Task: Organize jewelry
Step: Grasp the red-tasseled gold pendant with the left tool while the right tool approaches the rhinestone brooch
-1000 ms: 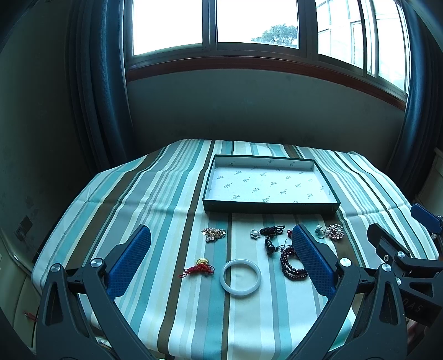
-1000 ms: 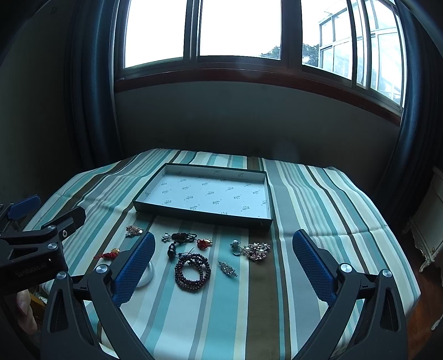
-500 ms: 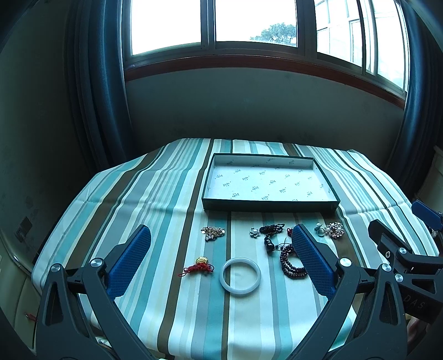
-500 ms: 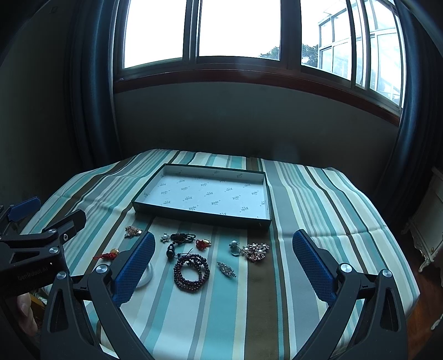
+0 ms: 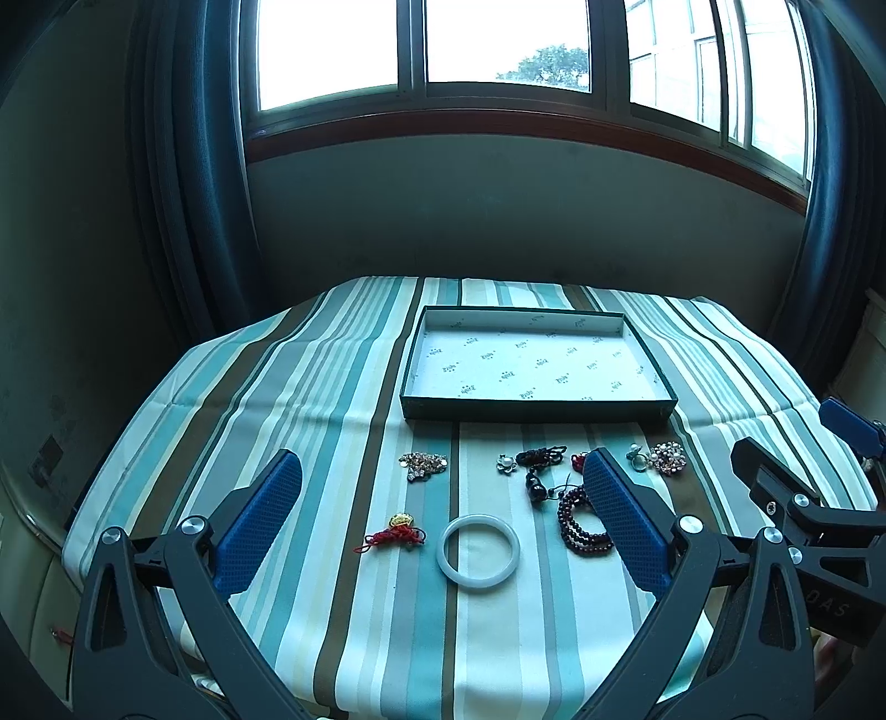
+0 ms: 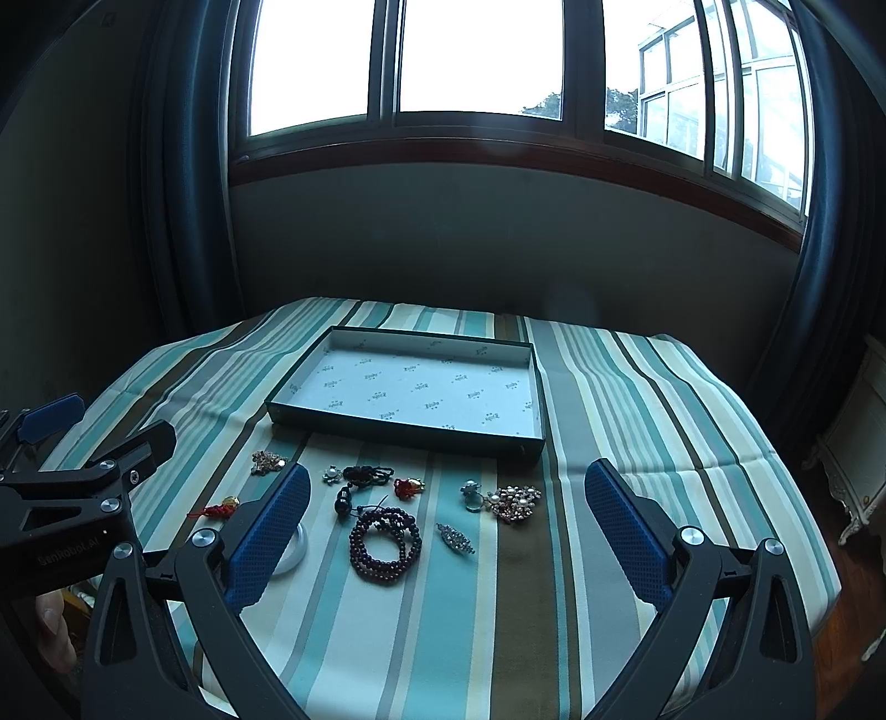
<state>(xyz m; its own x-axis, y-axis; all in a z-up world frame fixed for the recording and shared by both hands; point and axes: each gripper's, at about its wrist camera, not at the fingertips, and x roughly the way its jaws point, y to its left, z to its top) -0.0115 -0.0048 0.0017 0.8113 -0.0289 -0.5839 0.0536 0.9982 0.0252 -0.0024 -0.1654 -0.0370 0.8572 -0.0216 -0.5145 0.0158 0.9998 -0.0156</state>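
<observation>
Striped cloth in teal, cream and brown covers the tabletop (image 5: 310, 421), which stands before a wide window (image 5: 498, 50) flanked by dark blue curtains (image 5: 205, 166). Toward the far side of the tabletop lies a shallow dark-green tray (image 5: 531, 411) lined with white printed paper, holding nothing. Between the tray and the near edge the jewelry is spread in a loose band on the cloth. At the left sits a small gold-toned rhinestone brooch (image 5: 423, 464); nearer the camera lie a red knotted cord with a gold charm (image 5: 396, 533) and, just beside it, a pale jade-like bangle (image 5: 478, 554) lying flat. To the right are a small silver flower pin (image 6: 331, 474), a dark cord with black beads (image 6: 360, 481), a small red ornament (image 6: 408, 487), and a coiled string of dark red beads (image 6: 386, 545). Farther right rest a clear-stone ring (image 6: 470, 494) touching a pearl-and-rhinestone cluster brooch (image 6: 515, 502), and a narrow silver leaf-shaped pin (image 6: 455, 538) just in front of them. The left gripper (image 5: 443, 526) hovers above the near edge with its blue-padded fingers (image 5: 260, 515) spread wide apart and grasping nothing; the bangle and red cord appear between them. The right gripper (image 6: 448, 531) is likewise held wide apart and empty, framing the bead coil and the brooch cluster. Each gripper appears at the side of the other's view.
</observation>
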